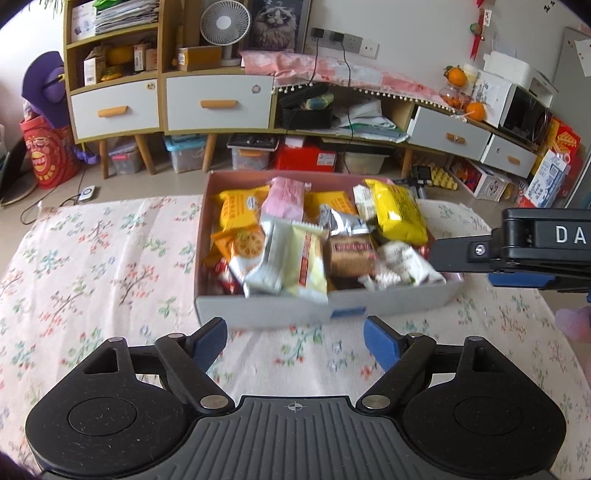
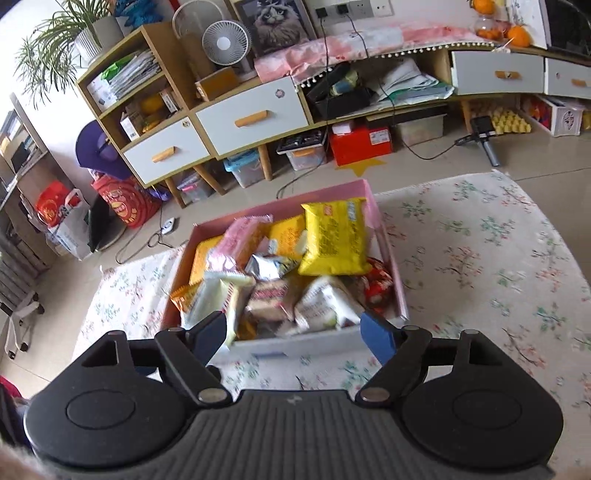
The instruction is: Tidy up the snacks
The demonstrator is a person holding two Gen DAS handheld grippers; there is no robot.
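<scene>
A shallow pink-lined cardboard box [image 1: 388,301] stands on the floral tablecloth, filled with several snack packets. A big yellow packet [image 1: 400,210] lies at its back right, a pink one [image 1: 284,197] at the back, a white-yellow one [image 1: 308,264] at the front. My left gripper [image 1: 295,341] is open and empty, just short of the box's near wall. My right gripper [image 2: 293,334] is open and empty over the box's near edge [image 2: 295,345], above the yellow packet [image 2: 334,236]. It also shows in the left wrist view [image 1: 517,251], at the box's right side.
The floral cloth [image 1: 110,266] spreads left and right of the box. Behind the table are a low cabinet with white drawers [image 1: 218,103], a fan [image 1: 225,22], storage bins on the floor [image 1: 184,153] and cables.
</scene>
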